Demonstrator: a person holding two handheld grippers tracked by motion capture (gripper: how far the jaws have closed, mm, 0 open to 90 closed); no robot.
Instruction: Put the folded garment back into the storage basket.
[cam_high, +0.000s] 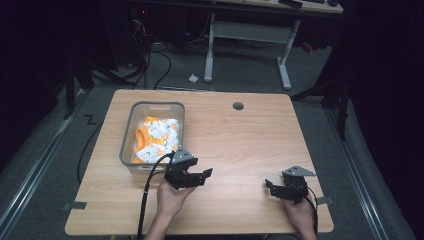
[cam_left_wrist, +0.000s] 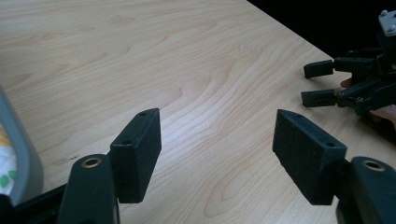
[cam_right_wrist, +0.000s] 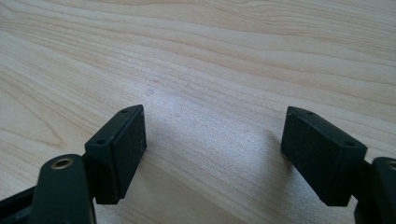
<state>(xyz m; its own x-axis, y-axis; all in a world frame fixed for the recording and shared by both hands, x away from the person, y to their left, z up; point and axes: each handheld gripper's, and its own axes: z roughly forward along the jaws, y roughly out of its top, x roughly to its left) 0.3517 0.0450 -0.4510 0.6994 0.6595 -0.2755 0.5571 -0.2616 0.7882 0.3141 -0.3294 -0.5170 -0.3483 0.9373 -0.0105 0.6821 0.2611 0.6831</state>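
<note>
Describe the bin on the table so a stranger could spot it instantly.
On the light wooden table, look to its left half, just beyond the left gripper. There stands a grey see-through plastic bin with rounded corners. It alone holds anything: orange-and-white packets are piled inside.

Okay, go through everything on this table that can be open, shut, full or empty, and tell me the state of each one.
Left hand-held gripper: open, jaws spread wide, nothing between them, beside the bin.
Right hand-held gripper: open, nothing between its jaws, over bare wood.
Grey bin: upright, no lid, partly filled with orange and white packets.
Table: bare wood apart from the bin; a round cable hole near its far edge.
</note>
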